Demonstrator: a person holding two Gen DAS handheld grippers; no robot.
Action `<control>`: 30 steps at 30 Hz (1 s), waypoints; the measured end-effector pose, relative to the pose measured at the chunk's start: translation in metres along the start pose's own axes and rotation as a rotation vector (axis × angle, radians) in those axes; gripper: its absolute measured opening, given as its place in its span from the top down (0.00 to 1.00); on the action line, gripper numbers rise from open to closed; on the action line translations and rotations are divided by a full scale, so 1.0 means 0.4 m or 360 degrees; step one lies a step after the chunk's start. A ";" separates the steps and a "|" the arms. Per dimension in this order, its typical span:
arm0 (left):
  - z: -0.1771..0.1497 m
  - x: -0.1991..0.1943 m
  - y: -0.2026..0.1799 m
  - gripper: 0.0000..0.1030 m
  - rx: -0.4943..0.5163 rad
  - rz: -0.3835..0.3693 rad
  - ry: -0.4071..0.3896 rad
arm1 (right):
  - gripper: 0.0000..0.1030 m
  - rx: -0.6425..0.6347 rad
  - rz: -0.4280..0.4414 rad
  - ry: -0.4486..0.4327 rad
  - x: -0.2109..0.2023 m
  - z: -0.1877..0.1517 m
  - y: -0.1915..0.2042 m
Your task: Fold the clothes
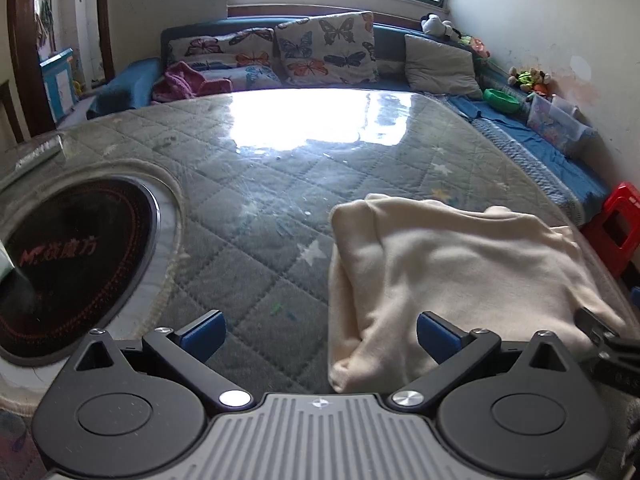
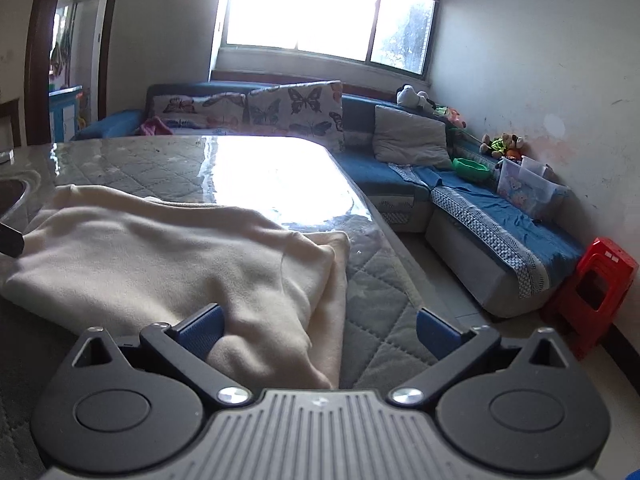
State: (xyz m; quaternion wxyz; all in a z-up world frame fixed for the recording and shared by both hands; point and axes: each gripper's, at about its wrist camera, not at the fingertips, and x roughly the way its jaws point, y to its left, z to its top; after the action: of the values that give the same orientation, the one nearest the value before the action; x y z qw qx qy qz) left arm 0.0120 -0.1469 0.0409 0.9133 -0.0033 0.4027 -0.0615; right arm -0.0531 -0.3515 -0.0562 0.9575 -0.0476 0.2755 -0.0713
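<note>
- Cream fleece: the folded garment (image 1: 452, 276) lies on the desk (image 1: 256, 216), a surface covered with grey quilted cloth under a clear glossy sheet, toward the desk's right edge as the left wrist view shows it.
- The left gripper (image 1: 319, 336) sits low at the desk's near edge with its blue-padded fingers (image 1: 202, 336) spread wide apart, holding nothing.
- The garment's near left corner reaches between those fingers: the right pad lies over the cloth's front edge, the left pad over bare quilt, well apart from the cloth.
- The right gripper (image 2: 319, 334) also has its fingers spread wide and clamps nothing.
- In the right wrist view the garment (image 2: 168, 256) fills the left and middle of the desk (image 2: 384, 320); its near right corner runs down between the fingers, and the left pad (image 2: 202, 330) presses against or sits just over the fleece, though I cannot tell which.
- The right pad of that gripper hangs beyond the desk's edge, over the floor.
- A black part of the right gripper shows at the right border of the left wrist view, on the garment's near right corner.
- A round black induction hob (image 1: 76, 260) is set into the desk at the left, well apart from the garment.
- A blue corner sofa (image 2: 480, 216) with butterfly cushions (image 1: 326, 50) stands behind the desk, and a red plastic stool (image 2: 596, 296) beside its end.
</note>
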 end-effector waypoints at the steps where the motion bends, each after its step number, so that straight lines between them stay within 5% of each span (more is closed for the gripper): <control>1: 0.000 0.004 -0.001 0.00 0.0000 0.0012 -0.0005 | 0.00 0.0011 0.0003 -0.0009 -0.001 -0.003 -0.002; 12: -0.008 0.053 -0.031 0.00 0.0059 0.0131 -0.0051 | 0.00 0.0114 0.0074 0.0018 0.008 -0.012 -0.028; 30: 0.067 0.088 -0.067 0.00 0.0046 0.0158 -0.0073 | 0.00 0.0244 0.0152 0.0065 0.011 -0.017 -0.051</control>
State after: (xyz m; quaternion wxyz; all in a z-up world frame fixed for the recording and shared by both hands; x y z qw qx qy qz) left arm 0.0524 -0.1788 0.0347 0.9241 0.0286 0.3805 -0.0217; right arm -0.0553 -0.3726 -0.0618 0.9548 0.0404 0.2908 -0.0472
